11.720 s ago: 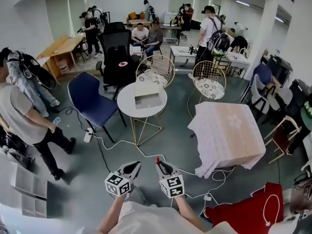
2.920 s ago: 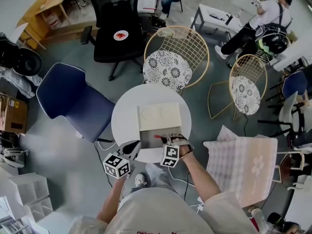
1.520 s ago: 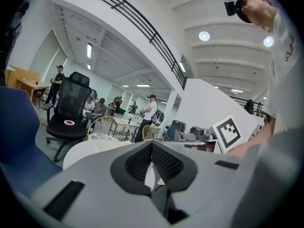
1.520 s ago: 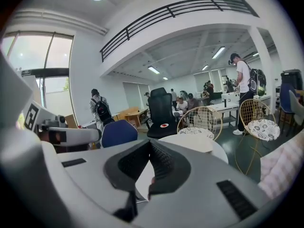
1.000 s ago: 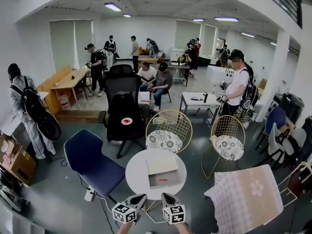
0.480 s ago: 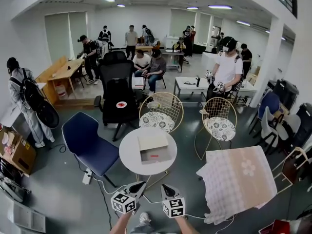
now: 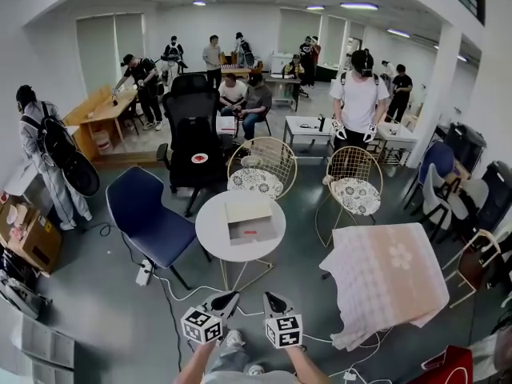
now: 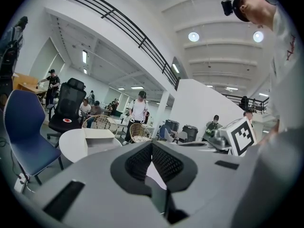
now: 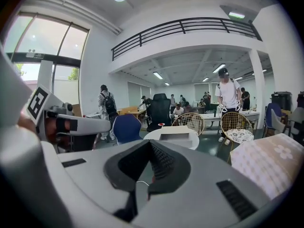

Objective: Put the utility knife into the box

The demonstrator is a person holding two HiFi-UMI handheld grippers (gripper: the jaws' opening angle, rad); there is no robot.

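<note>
While both grippers sit at six o'clock in the head view, the grey floor [image 7: 88, 294] fills most of the frame, with a white cable [image 7: 172, 282] trailing across it. From the round white table [image 7: 210, 238] at the centre, a table under a pale pink cloth [image 7: 388, 274] stands at four o'clock, a blue chair [image 7: 148, 218] at nine o'clock just beside the table's rim, and a black office chair [image 7: 194, 146] at eleven o'clock. Two gold wire chairs stand behind, one [image 7: 260, 170] at twelve o'clock close to the table, the other [image 7: 352, 184] at two o'clock.

On the round table rests the box [image 7: 250, 213], open, its lid raised on the twelve o'clock side. The utility knife [image 7: 250, 232] lies inside the box, showing as a small red streak on its bottom, too small to tell more.

Well apart from the table, the left gripper [image 7: 232, 296] and the right gripper [image 7: 268, 297] point toward twelve o'clock, side by side. In each gripper view the two ribbed pads are pressed together at the tips, with nothing pinched between them.
</note>
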